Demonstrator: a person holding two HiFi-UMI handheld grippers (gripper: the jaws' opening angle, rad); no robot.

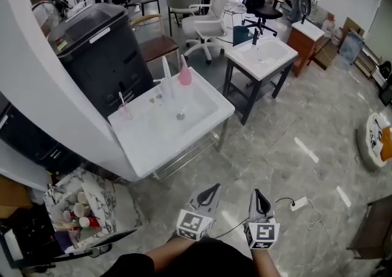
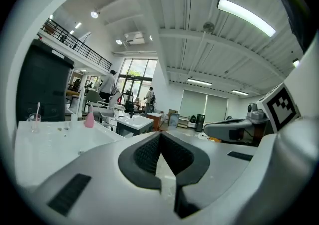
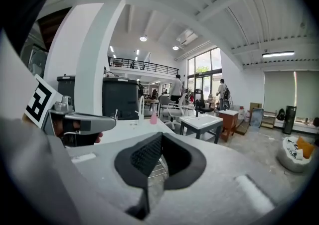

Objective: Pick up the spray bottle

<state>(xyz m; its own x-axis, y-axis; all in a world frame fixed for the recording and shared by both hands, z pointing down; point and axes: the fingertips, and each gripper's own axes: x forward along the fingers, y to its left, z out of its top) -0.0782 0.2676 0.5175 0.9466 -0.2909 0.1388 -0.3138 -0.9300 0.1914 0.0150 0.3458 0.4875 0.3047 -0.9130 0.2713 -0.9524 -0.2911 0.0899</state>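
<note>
The pink spray bottle (image 1: pixel 185 73) stands upright on the back rim of a white sink basin (image 1: pixel 153 141), next to a white faucet (image 1: pixel 166 75). It shows small and far off in the left gripper view (image 2: pixel 89 118) and the right gripper view (image 3: pixel 154 118). Both grippers hang low over the floor, well short of the sink and pointing toward it. My left gripper (image 1: pixel 215 188) (image 2: pixel 160 137) is shut with nothing between its pads. My right gripper (image 1: pixel 256 193) (image 3: pixel 160 137) is beside it, tips together and holding nothing.
A cup with a toothbrush (image 1: pixel 124 108) sits on the sink's left corner. A black cabinet (image 1: pixel 101 49) stands behind the sink, and a white pillar to its left. A second sink (image 1: pixel 262 56), office chairs (image 1: pixel 208 21), a floor power strip (image 1: pixel 299 203) and a box of cups (image 1: pixel 79 208) are around.
</note>
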